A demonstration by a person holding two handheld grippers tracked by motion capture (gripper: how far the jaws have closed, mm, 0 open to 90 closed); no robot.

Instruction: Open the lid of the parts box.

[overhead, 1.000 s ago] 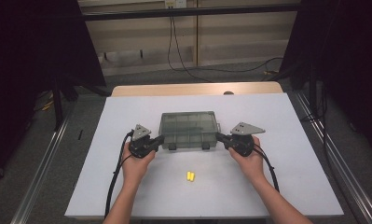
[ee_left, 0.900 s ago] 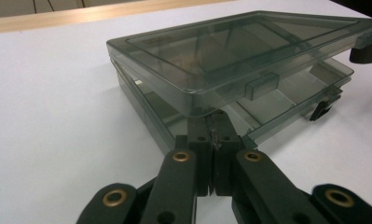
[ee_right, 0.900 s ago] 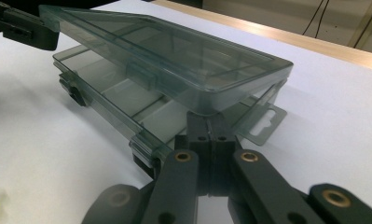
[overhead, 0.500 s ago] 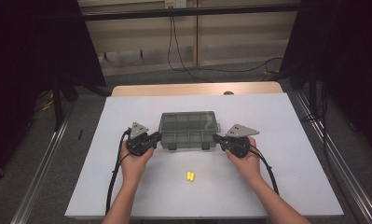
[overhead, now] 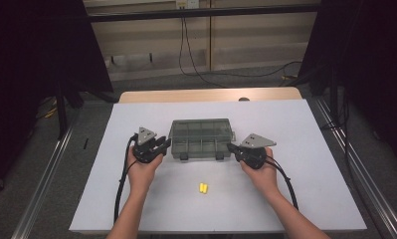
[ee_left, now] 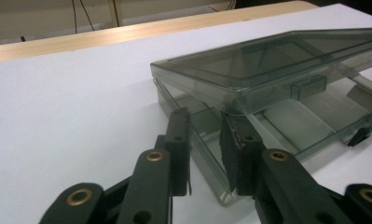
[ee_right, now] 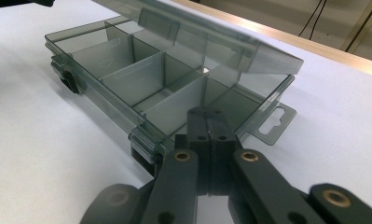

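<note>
White across the middle of the high view, the worktop [overhead: 310, 149] carries our compartment box [overhead: 201, 138] at its centre, whose lid [ee_left: 267, 60] now stands lifted where it lay shut, left claw [ee_left: 204, 154] parted at its corner, right claw [ee_right: 210, 140] pressed closed, holding nothing.

The high view looks forward and down over the whole tabletop [overhead: 305, 129] from the near edge. Both gripper views sit low, close to the box [ee_left: 267, 84], facing it from opposite ends.
</note>
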